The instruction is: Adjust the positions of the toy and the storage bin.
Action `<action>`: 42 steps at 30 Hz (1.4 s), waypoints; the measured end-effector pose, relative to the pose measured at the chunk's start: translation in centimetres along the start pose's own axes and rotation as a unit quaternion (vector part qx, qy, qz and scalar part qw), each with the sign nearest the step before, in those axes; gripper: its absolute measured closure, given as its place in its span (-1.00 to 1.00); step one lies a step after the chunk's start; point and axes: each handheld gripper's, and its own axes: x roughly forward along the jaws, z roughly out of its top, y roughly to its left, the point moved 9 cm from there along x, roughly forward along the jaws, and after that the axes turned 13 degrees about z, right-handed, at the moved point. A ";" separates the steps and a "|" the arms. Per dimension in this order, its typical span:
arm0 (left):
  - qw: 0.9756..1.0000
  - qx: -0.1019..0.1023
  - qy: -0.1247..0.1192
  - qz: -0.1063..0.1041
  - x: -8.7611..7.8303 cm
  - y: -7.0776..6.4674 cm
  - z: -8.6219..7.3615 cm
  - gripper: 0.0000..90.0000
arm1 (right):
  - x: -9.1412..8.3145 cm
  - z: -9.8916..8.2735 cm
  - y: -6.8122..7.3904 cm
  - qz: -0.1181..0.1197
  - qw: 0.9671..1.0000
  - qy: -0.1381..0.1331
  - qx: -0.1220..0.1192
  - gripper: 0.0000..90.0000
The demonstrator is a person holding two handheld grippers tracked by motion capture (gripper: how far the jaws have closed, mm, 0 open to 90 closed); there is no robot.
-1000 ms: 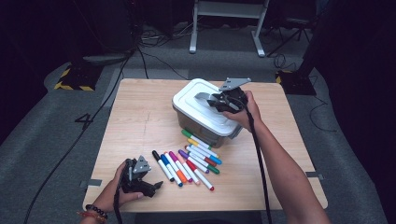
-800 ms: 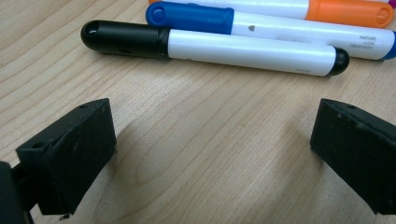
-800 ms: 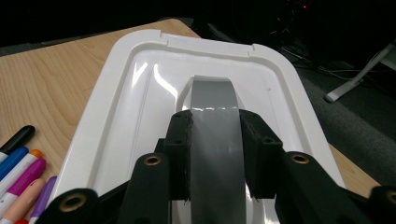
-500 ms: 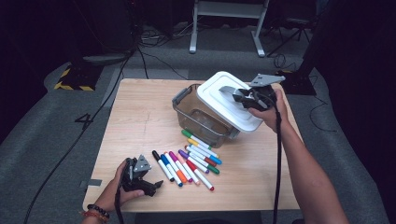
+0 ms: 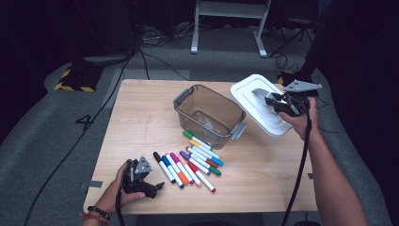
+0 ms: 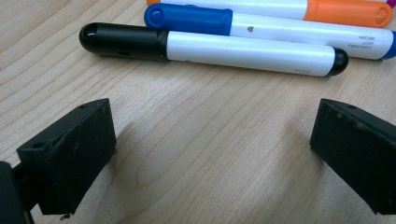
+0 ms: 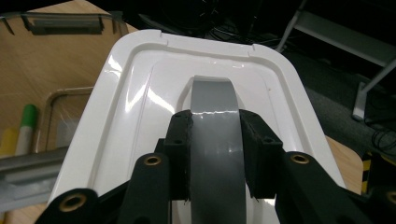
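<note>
Lid [image 5: 261, 106], white, 1 pc, is held off the tabletop [image 5: 141, 122] at the far right edge, tilted, just right of the bin. Right gripper [image 5: 275, 100] is clamped on the grey tape strap [image 7: 215, 140] across the lid's top; in the right gripper view both pads press the strap's 2 sides.

Bin [image 5: 207, 115]: 1 clear plastic container w/ 2 grey latch handles, open, standing mid-tabletop, apart from the lid.

Markers [image 5: 190, 162]: loose cluster lying flat just in front of the bin, approx 12 as far as can be counted. Caps seen incl. black, blue, orange, purple, red, green, yellow, light blue; all have white barrels. In the left gripper view 3 lie side by side: black marker [image 6: 210, 46] nearest, blue marker [image 6: 271, 25] next, orange marker [image 6: 280, 9] beyond.

Left gripper [image 5: 141, 176] sits low at the near left corner of the tabletop, jaws wide apart w/ bare wood between them, near the black marker but not touching it.
</note>
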 end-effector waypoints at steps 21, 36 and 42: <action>1.000 -0.002 0.000 0.001 0.0 0.0 0.0 -0.99 | -0.4 -6.7 -3.2 -0.028 0.998 0.019 0.054 0.49; 1.000 0.010 -0.006 -0.011 -0.2 -0.7 0.0 -0.92 | 2.2 -10.9 -3.2 -0.032 0.996 0.054 0.068 0.49; 1.000 0.013 -0.007 -0.011 -0.2 -0.8 0.1 -0.92 | 3.2 -12.1 -2.9 -0.026 0.995 0.063 0.073 0.49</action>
